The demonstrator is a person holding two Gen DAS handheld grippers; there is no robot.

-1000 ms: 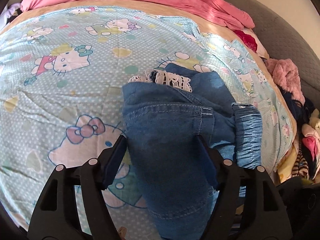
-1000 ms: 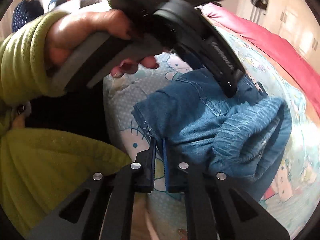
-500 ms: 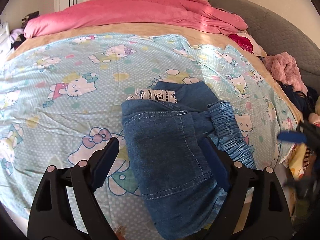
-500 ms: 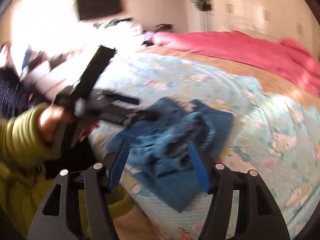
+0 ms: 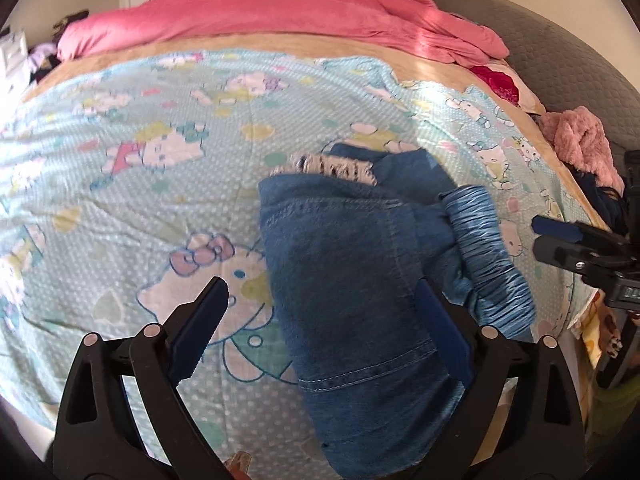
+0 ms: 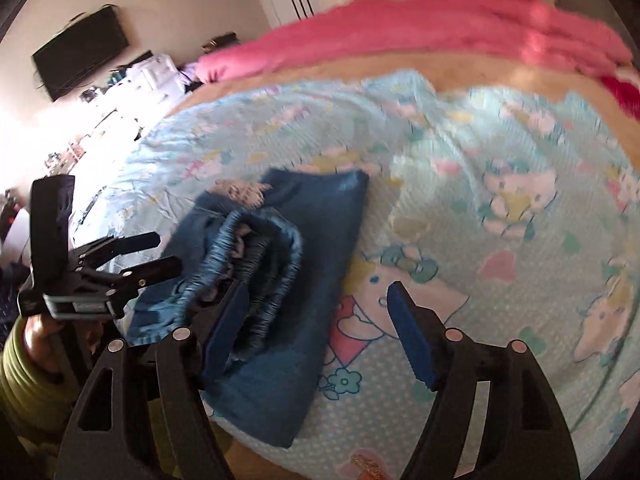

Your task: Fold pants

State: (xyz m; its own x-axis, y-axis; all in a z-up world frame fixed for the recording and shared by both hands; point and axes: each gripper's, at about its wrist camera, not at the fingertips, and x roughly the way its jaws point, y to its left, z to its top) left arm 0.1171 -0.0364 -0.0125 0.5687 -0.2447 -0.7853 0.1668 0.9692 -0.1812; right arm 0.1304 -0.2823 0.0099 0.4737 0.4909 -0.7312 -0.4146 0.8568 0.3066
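Observation:
The blue denim pants (image 5: 352, 280) lie folded in a compact bundle on the light blue cartoon-print bedsheet (image 5: 160, 160), with the gathered elastic waistband (image 5: 488, 256) at the right and a bit of white lace (image 5: 328, 166) at the far edge. My left gripper (image 5: 320, 312) is open and empty, hovering above the near part of the bundle. In the right wrist view the pants (image 6: 280, 272) lie left of centre. My right gripper (image 6: 316, 308) is open and empty, above the bundle's right edge. The left gripper (image 6: 132, 256) shows at the left there.
A pink duvet (image 5: 280, 12) is bunched along the far side of the bed. A grey headboard (image 5: 560, 60) and a pile of clothes (image 5: 580, 148) are at the right. The right gripper (image 5: 560, 240) shows at the right edge. A wall TV (image 6: 80, 52) hangs far left.
My right gripper has opened, let go of the pants and pulled back and upward. My left gripper has also lifted away. The folded pants stay on the bed.

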